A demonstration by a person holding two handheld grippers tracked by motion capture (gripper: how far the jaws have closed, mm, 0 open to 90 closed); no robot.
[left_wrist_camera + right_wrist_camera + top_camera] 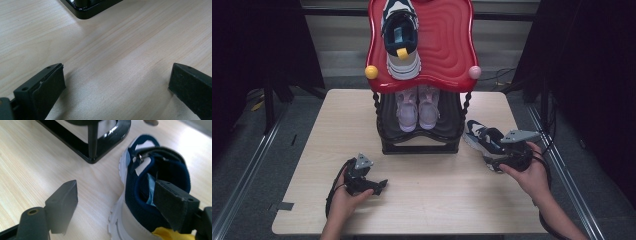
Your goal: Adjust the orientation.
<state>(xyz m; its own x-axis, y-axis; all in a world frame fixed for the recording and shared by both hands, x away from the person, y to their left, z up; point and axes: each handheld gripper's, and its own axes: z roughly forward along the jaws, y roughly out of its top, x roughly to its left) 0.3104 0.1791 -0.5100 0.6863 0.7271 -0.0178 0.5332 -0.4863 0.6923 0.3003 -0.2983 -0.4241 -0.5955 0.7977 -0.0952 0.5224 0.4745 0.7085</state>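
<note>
Pale wooden table (422, 200), two-tier rack (419, 145) at far edge centre, red top shelf (447, 45), lavender shoe pair (417, 111) on lower shelf

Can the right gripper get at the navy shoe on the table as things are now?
Probably yes. The right gripper is open, one jaw already inside the navy shoe, the other outside its wall, nothing between.

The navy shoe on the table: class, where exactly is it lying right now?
In the high view the navy shoe lies on the table, right of the shoe rack, at the right tongs, which stand open around its heel.
</note>
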